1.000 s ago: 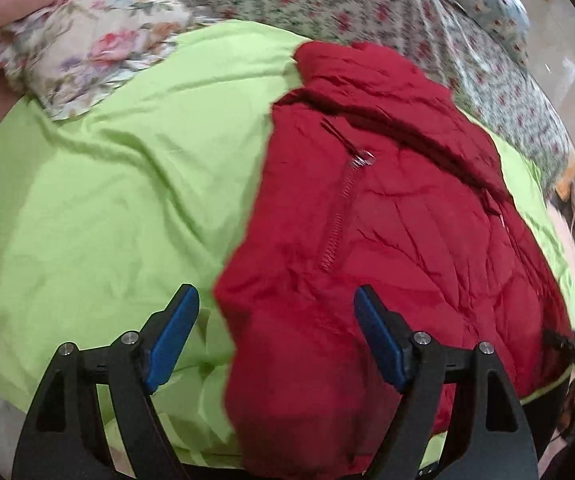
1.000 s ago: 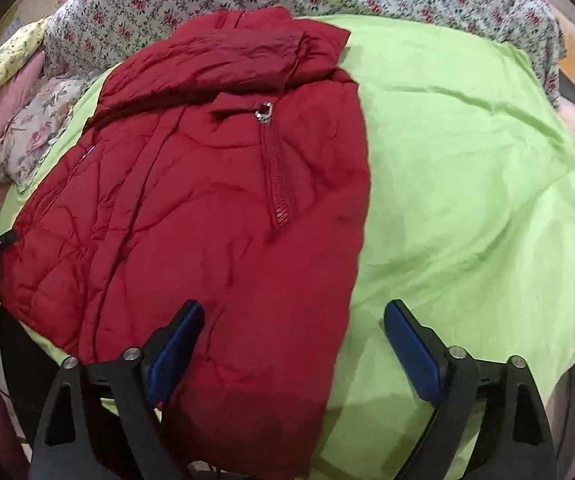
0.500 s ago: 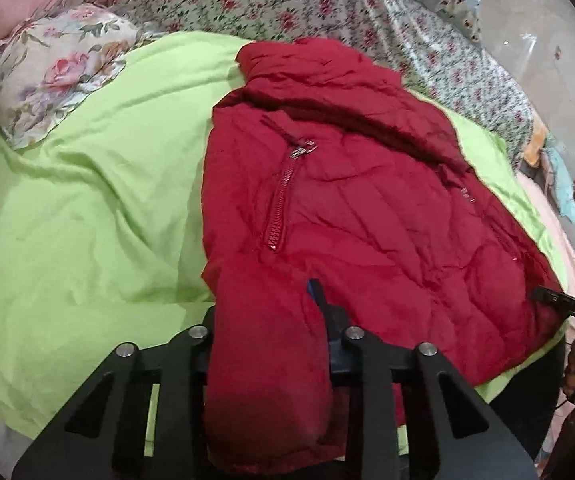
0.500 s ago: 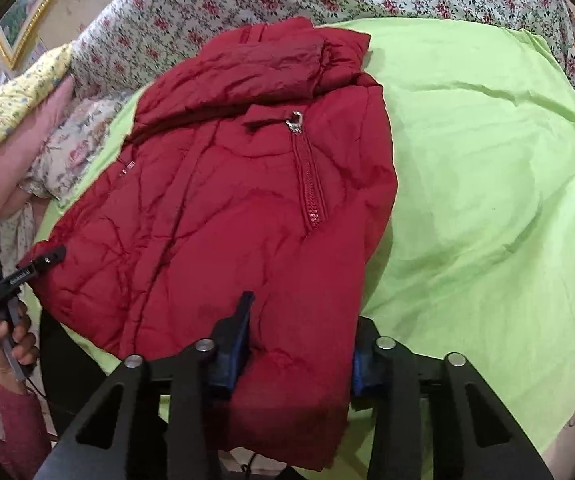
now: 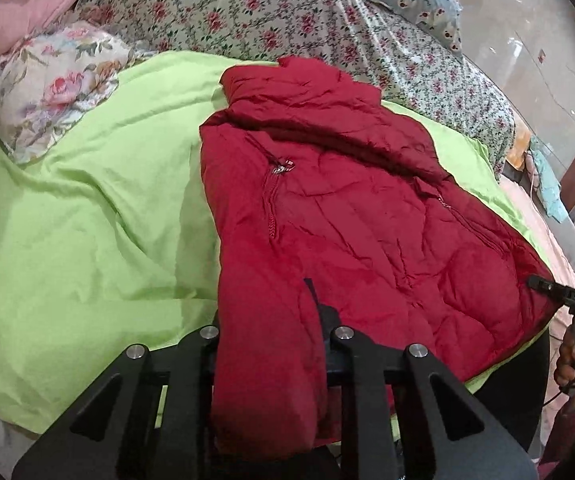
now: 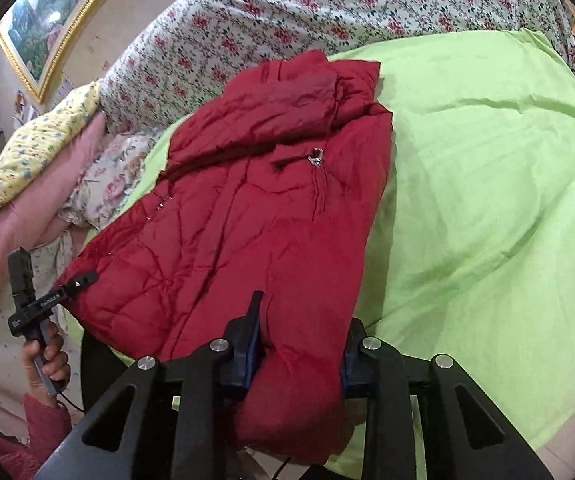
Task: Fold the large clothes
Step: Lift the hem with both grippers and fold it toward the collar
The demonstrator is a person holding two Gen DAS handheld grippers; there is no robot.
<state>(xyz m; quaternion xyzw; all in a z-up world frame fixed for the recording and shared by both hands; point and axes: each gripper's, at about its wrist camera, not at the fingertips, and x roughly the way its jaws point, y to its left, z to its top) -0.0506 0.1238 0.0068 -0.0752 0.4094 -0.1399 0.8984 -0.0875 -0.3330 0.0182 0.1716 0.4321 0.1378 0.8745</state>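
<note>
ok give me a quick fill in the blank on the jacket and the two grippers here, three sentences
1. The left gripper is shut on the hem of the ____ jacket.
2. The jacket lies on a bright ____ sheet.
3. The right gripper grips the ____ as well.

Missing words: red; green; jacket

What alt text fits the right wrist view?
The right tongs, jaws just closed, pinch the near hem of a red puffer jacket spread on a lime green sheet over a floral bed. At the left edge, a hand holds the left tongs at the jacket's other corner.
</note>
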